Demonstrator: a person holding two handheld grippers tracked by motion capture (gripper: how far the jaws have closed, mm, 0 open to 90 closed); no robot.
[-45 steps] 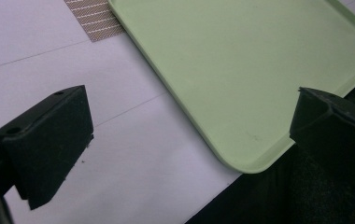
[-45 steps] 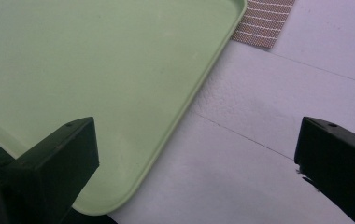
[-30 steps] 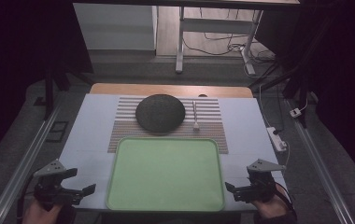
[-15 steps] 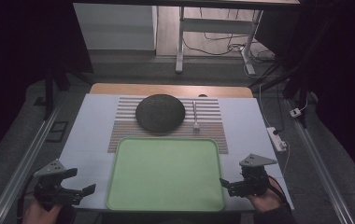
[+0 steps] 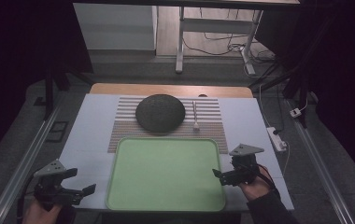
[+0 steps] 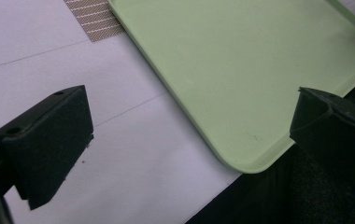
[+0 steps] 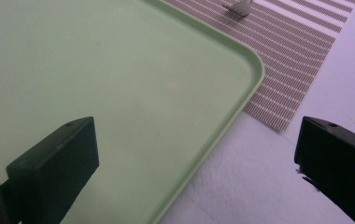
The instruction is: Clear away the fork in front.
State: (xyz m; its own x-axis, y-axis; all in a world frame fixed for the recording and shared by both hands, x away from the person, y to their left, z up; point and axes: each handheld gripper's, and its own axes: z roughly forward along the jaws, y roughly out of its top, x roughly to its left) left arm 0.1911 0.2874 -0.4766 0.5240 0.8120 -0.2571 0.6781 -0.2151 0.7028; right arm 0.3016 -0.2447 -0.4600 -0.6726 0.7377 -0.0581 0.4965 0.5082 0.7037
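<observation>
The green tray lies flat on the bench between the two tools, its far edge overlapping the near part of a striped mat. Nothing rests on it.

The right tool sits at the tray's right edge, its tips pointing inward and just reaching the rim near the middle of that side. In the right gripper view the tray spreads out ahead and to the left of the jaws, its rounded far corner lying between them; one jaw stands over the tray's floor, the other over the bare bench beside the mat. The jaws are spread wide with nothing between them.

The left tool is just off the tray's near-left corner, pointing toward it but apart from the rim. In the left gripper view the tray runs ahead and to the right of the jaws, its near rounded corner lying between them, close to the right jaw; the left jaw stands over white bench. These jaws also stand wide apart and empty.

Beyond the tray, well ahead of both tools, a dark round dish lies on the mat, with a small pale fork just beside it on the right tool's side.
</observation>
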